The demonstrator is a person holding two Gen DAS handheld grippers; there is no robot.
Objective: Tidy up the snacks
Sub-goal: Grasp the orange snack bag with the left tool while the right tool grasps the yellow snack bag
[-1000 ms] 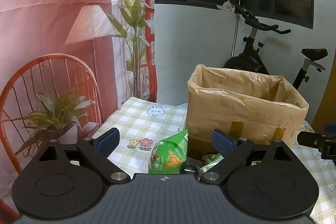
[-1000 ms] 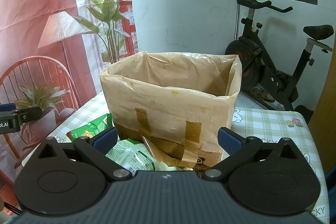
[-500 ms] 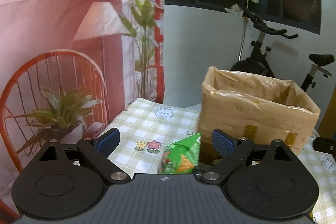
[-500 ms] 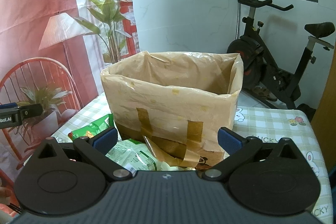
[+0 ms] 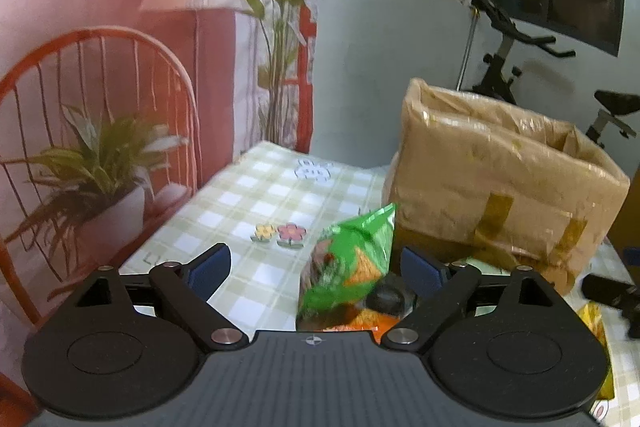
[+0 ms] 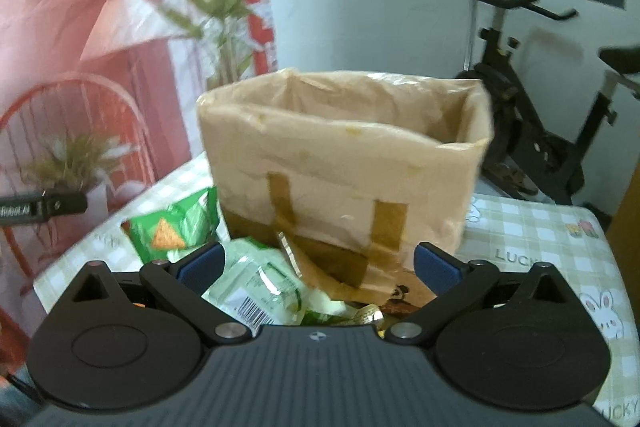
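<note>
An open brown paper bag [image 6: 344,171] patched with tape stands on the checked tablecloth; it also shows in the left wrist view [image 5: 504,179]. A green chip packet [image 5: 348,267] stands upright between my left gripper's [image 5: 316,267] open fingers, untouched. It shows at the left in the right wrist view [image 6: 172,231]. A pale green packet with a barcode [image 6: 260,287] lies at the bag's foot between my right gripper's [image 6: 320,265] open fingers. Both grippers are empty.
The table [image 5: 256,203] has a green checked cloth with flower and rabbit prints. An orange packet [image 5: 360,327] and a dark round object [image 5: 388,297] lie below the green packet. An exercise bike [image 6: 528,131] stands behind. A red chair backdrop [image 5: 92,107] hangs left.
Both grippers have moved; the left view has swung left and closer to the table, so the green chip packet sits larger between its fingers. The right view is blurred and tilted slightly.
</note>
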